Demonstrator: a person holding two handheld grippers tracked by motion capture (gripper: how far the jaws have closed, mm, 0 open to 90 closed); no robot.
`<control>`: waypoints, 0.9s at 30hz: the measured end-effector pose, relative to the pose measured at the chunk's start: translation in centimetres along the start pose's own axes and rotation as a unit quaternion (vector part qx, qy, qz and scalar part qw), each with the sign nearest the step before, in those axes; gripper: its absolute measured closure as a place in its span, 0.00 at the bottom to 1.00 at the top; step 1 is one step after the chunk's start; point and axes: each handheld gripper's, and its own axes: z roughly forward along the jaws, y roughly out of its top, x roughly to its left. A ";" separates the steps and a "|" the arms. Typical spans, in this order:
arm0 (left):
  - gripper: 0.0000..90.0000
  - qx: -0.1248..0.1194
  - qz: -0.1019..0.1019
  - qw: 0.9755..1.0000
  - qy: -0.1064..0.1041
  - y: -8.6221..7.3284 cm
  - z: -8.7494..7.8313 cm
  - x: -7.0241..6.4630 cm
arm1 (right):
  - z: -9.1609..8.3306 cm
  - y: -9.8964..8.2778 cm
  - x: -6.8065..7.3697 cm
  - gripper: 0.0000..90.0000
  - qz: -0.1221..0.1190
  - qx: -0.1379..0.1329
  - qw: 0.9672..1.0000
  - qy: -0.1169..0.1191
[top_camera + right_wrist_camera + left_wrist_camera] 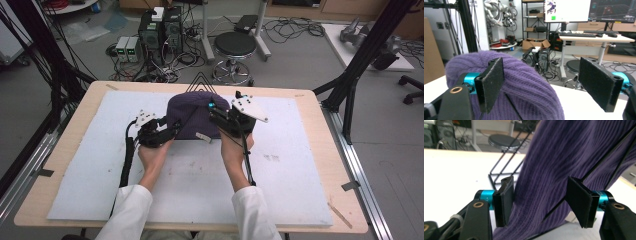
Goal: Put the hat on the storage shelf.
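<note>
Two grippers at a purple knit hat [192,117] on a wire stand, mid-desk [300,200] in the high view: left gripper [167,131] at its left edge, right gripper [220,120] at its right. Left gripper view: fingers [505,201] spread, hat fabric [554,170] hanging between, not pinched; thin black stand wires [504,165] behind. Right gripper view: fingers [490,82] spread wide, hat crown [524,85] rising between, pads not pressing it.
</note>
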 end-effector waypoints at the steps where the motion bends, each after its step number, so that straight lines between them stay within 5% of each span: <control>1: 0.42 -0.007 0.001 1.000 0.001 0.1 -0.2 0.0 | -0.1 0.0 0.0 0.21 0.005 0.001 1.000 -0.011; 11: 0.32 -0.110 0.006 0.994 0.018 1.9 -3.0 -0.1 | -1.2 0.6 -1.6 0.15 0.036 -0.027 0.998 -0.038; 18: 0.27 -0.149 0.026 0.988 0.042 2.3 -4.5 -0.1 | -3.1 0.6 -3.0 0.13 0.034 -0.068 0.996 -0.053; 22: 0.24 -0.155 0.026 0.987 0.044 2.5 -5.3 0.3 | -4.2 0.0 -4.1 0.13 0.036 -0.067 0.995 -0.059; 27: 0.23 -0.187 0.042 0.980 0.056 2.6 -7.0 0.8 | -6.4 -0.8 -6.0 0.13 0.033 -0.081 0.993 -0.079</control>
